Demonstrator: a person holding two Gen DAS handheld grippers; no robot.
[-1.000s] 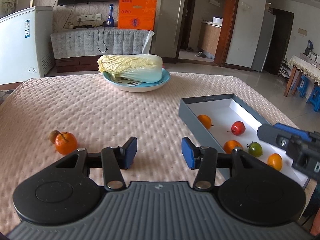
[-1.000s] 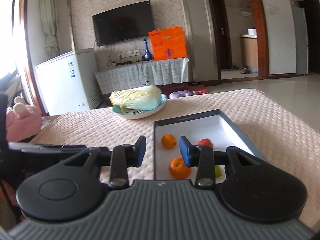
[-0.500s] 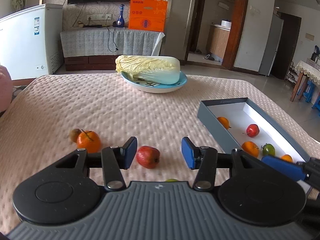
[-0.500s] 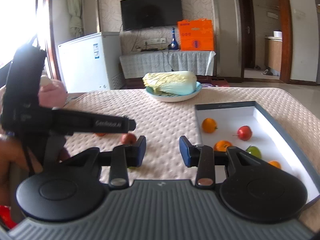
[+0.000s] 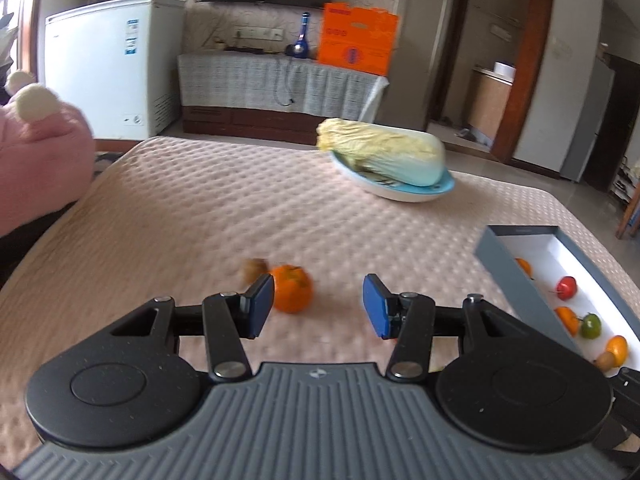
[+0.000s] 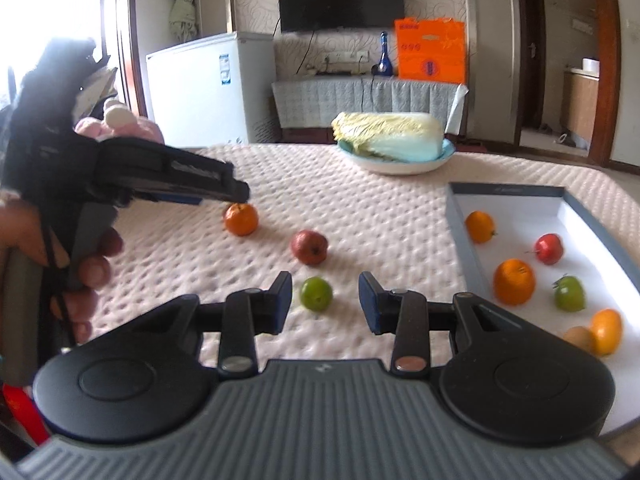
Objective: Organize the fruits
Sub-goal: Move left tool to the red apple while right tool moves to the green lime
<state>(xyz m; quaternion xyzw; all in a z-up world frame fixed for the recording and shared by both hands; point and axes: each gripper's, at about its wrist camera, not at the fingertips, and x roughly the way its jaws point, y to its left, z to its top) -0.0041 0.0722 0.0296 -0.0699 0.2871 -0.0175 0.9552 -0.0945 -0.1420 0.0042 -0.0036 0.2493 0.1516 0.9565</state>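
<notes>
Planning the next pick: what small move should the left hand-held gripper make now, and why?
Probably ease the left hand-held gripper forward and slightly left, so the round orange tangerine sits centred between its open blue pads. The fruit lies loose on the pink quilted cloth, near the left pad, outside the grey white-lined box.

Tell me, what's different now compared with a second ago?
Both handheld grippers swung left, off the box and toward the loose fruit on the cloth. The left gripper now lines up on the orange; the right gripper faces the green fruit. Nothing was picked up or let go. Both sets of jaws stayed open and empty; the fruit and the cabbage lie as before.
</notes>
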